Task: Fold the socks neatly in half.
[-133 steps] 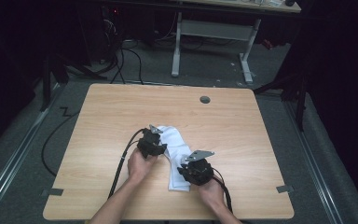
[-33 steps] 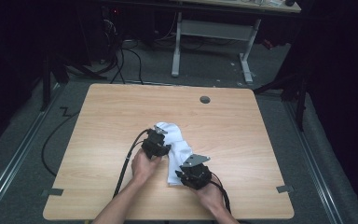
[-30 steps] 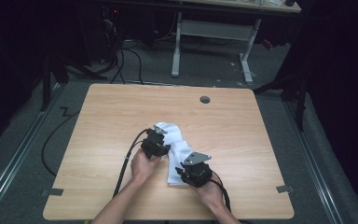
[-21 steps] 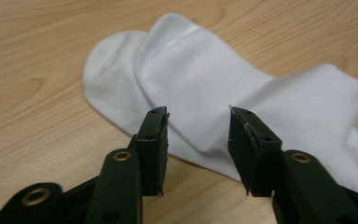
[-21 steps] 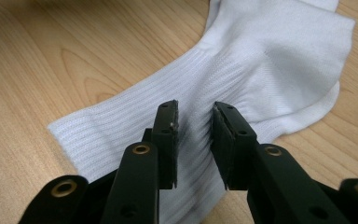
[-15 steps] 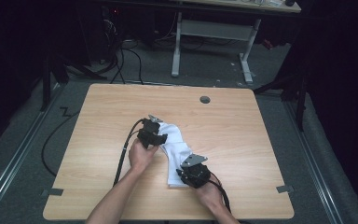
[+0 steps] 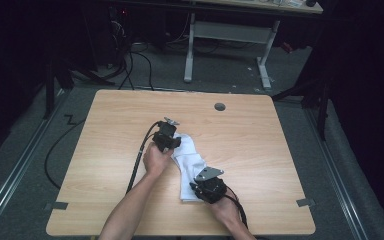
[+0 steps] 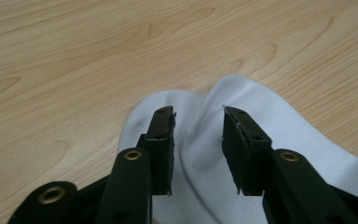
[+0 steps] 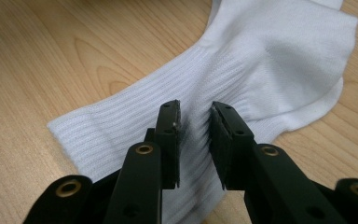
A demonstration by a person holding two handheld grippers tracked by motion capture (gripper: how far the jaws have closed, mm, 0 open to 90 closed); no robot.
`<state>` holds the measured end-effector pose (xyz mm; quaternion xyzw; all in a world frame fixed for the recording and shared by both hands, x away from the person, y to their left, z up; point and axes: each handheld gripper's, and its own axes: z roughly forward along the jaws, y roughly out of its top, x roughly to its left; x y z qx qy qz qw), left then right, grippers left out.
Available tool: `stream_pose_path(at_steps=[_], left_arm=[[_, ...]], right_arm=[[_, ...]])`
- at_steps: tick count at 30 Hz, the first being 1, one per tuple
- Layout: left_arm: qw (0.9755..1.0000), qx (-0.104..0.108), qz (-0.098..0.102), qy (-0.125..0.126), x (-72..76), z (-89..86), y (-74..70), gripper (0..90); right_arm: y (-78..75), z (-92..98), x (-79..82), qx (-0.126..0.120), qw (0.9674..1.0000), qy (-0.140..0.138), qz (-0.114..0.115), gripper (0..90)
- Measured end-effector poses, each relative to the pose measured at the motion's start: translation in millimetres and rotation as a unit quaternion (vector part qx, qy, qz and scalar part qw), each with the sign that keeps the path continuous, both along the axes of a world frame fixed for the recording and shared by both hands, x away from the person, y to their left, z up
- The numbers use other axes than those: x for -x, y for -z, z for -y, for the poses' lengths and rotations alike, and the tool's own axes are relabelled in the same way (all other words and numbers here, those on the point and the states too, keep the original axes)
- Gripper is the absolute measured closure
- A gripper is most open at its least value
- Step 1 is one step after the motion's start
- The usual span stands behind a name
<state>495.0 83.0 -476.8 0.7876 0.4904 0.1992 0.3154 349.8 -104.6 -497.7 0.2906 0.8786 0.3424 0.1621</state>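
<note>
A pair of white socks (image 7: 190, 159) lies on the wooden table (image 7: 260, 145), toes away from the person and ribbed cuffs near. My left gripper (image 7: 174, 141) hovers over the two toe ends (image 8: 270, 121). Its jaws (image 8: 198, 116) stand apart and have just been closing, with sock fabric lying in the gap and the pads not pressing it. My right gripper (image 7: 196, 188) sits over the ribbed cuff (image 9: 121, 121). Its jaws (image 9: 193, 112) have narrowed a little, leaving a slim gap over flat fabric.
A round cable hole (image 7: 220, 106) sits near the table's far edge. A black cable (image 7: 137, 165) trails from the left gripper toward the near edge. Tape marks (image 7: 55, 205) (image 7: 306, 202) lie at the near corners. A desk frame (image 7: 230, 35) stands beyond the table.
My left gripper has moved away from the person, up along the socks to their toe end. The right gripper has stayed at the cuff.
</note>
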Motion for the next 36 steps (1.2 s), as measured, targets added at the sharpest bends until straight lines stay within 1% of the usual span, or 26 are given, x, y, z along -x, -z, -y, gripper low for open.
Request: stream_pose_path(at_steps=[3, 6, 8, 10, 11, 15, 16, 19, 24, 25, 27, 30, 32, 33, 36], left_arm=[[0.9999, -0.007, -0.006, 0.008, -2.1, 4.0, 0.7, 75.2], [0.9999, -0.008, -0.009, 0.009, -3.5, 5.9, 2.4, 88.4], [0.9998, -0.009, -0.013, 0.011, -3.7, 5.2, 2.6, 89.2], [0.9998, -0.013, -0.011, 0.013, -3.1, 3.5, 1.1, 89.7], [0.9998, -0.013, -0.008, 0.013, -2.6, 2.1, -0.6, 89.9], [0.9998, -0.002, 0.012, 0.015, 1.6, -4.2, -13.3, 90.0], [0.9997, -0.001, 0.015, 0.017, 2.8, -6.0, -16.9, 90.0], [0.9995, 0.008, 0.028, 0.015, 6.0, -10.6, -25.2, 90.0], [0.9992, 0.011, 0.037, 0.009, 9.0, -19.1, -33.8, 90.0], [0.9993, 0.008, 0.036, 0.009, 9.4, -21.0, -34.9, 90.0], [0.9992, 0.010, 0.037, 0.006, 9.9, -23.4, -35.3, 90.0], [0.9994, 0.007, 0.034, 0.003, 11.0, -27.5, -33.4, 90.0], [0.9994, 0.009, 0.034, -0.002, 11.7, -29.3, -29.8, 90.0], [0.9995, 0.006, 0.030, -0.002, 12.0, -30.8, -28.2, 90.0], [0.9997, 0.004, 0.024, -0.011, 11.7, -34.4, -21.5, 90.0]], right_arm=[[0.5, 0.6, -0.2, -0.002, 1.0000, -0.002, 0.000, 75.6], [0.7, 1.4, -1.7, -0.004, 1.0000, -0.004, -0.004, 79.9], [0.7, 2.0, -2.6, -0.006, 0.9999, -0.005, -0.008, 81.6], [0.7, 2.3, -2.7, -0.006, 1.0000, -0.005, -0.006, 82.5], [0.8, 2.4, -2.7, -0.007, 0.9999, -0.005, -0.006, 83.0], [0.4, 3.2, -2.1, -0.009, 0.9999, -0.006, 0.002, 84.0], [0.0, 3.1, -1.3, -0.012, 0.9999, -0.003, 0.000, 84.1], [-3.4, 4.9, -0.4, -0.019, 0.9998, -0.001, 0.005, 84.3], [-12.3, 11.3, 1.0, -0.029, 0.9995, 0.002, 0.015, 84.4], [-14.1, 12.4, 1.7, -0.030, 0.9994, 0.002, 0.016, 84.4], [-16.7, 14.4, 2.7, -0.033, 0.9992, 0.001, 0.022, 84.4], [-17.6, 15.1, 4.7, -0.026, 0.9993, 0.002, 0.025, 84.4], [-15.5, 15.3, 4.5, -0.021, 0.9995, 0.001, 0.023, 84.3], [-14.0, 15.3, 4.3, -0.021, 0.9995, 0.002, 0.024, 84.3], [-10.5, 15.7, 3.8, -0.018, 0.9997, 0.003, 0.015, 84.1]])
